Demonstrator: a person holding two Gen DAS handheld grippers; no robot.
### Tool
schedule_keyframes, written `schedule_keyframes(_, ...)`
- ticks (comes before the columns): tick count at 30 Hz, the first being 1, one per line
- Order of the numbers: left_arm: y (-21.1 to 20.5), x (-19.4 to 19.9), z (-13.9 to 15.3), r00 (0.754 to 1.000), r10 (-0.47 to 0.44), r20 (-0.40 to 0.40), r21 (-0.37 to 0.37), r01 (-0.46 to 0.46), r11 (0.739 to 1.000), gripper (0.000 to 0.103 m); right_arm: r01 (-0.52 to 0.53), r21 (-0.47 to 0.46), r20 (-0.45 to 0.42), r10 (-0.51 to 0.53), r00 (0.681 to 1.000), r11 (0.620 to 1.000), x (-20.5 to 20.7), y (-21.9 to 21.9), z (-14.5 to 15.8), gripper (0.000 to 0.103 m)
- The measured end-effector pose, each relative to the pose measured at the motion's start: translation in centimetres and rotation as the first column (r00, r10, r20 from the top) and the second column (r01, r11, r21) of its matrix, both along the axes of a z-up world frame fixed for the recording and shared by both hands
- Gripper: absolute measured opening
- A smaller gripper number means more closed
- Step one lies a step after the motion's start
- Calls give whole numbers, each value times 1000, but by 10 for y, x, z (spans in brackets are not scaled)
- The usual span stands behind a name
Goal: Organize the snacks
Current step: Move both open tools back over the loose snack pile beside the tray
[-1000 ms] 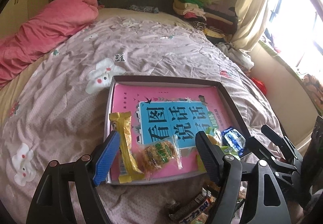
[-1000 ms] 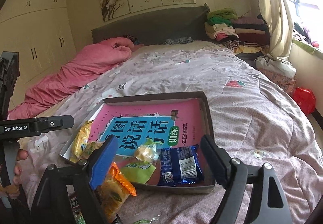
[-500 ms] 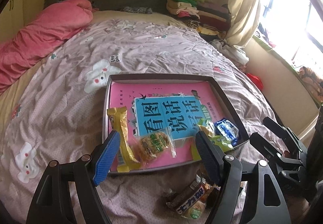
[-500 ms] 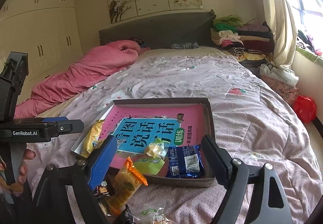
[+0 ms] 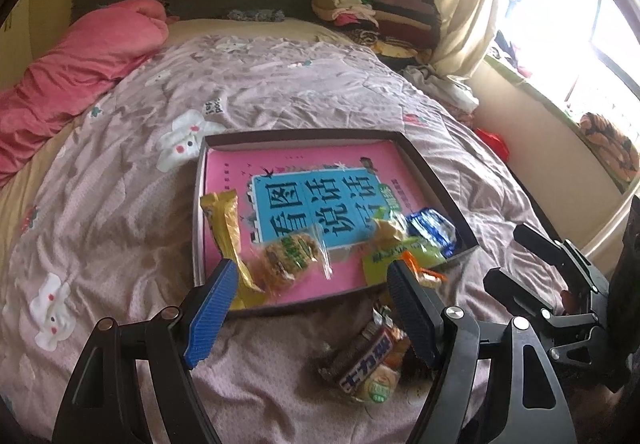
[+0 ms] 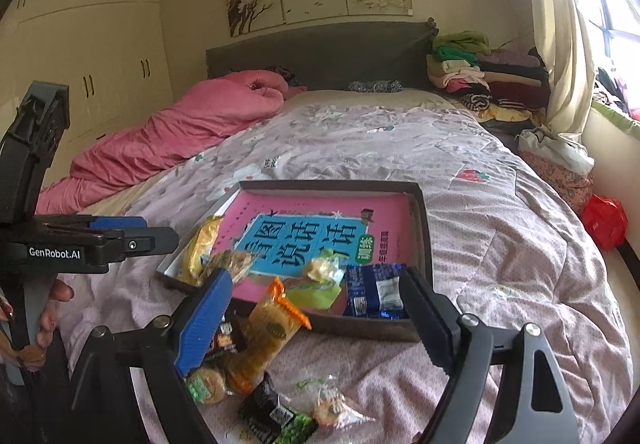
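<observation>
Both tongs have drawn back from the box: the left gripper (image 5: 308, 308) and the right gripper (image 6: 316, 316) gape wide, holding nothing, so another pickup looks due. Below the right gripper, at six o'clock, crinkly foil packets lie loose on the soft quilt (image 6: 500, 228), led by an orange wrapper (image 6: 266, 336). At twelve o'clock, the shallow rigid box (image 6: 425, 228) holds a glossy blue pack (image 6: 374, 290).
</observation>
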State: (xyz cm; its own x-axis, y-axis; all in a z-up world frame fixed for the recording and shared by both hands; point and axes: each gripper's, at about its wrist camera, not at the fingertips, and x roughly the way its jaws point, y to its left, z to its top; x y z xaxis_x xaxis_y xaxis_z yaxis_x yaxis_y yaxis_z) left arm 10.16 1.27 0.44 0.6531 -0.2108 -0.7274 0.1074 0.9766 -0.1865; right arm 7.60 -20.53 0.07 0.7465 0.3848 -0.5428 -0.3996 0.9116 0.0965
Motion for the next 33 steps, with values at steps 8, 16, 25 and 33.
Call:
schedule_keyframes(8, -4, -11, -4, 1000, -26, -10, 11, 26, 1000, 78, -9, -33, -11, 9, 1000, 999, -18, -1, -3, 85)
schedule_keyframes(16, -5, -19, -7, 999, -41, -24, 5, 41, 999, 78, -25, -47, -29, 23, 999, 999, -27, 1, -6, 85)
schedule_keyframes(25, -14, -28, -19, 995, -76, -60, 32, 78, 996, 78, -90, -89, -69, 85, 994, 992, -39, 11, -13, 85)
schedule_keyframes(33, -14, -31, -29, 993, -73, -87, 46, 78, 996, 78, -177, -188, -133, 153, 979, 966, -44, 31, -31, 85)
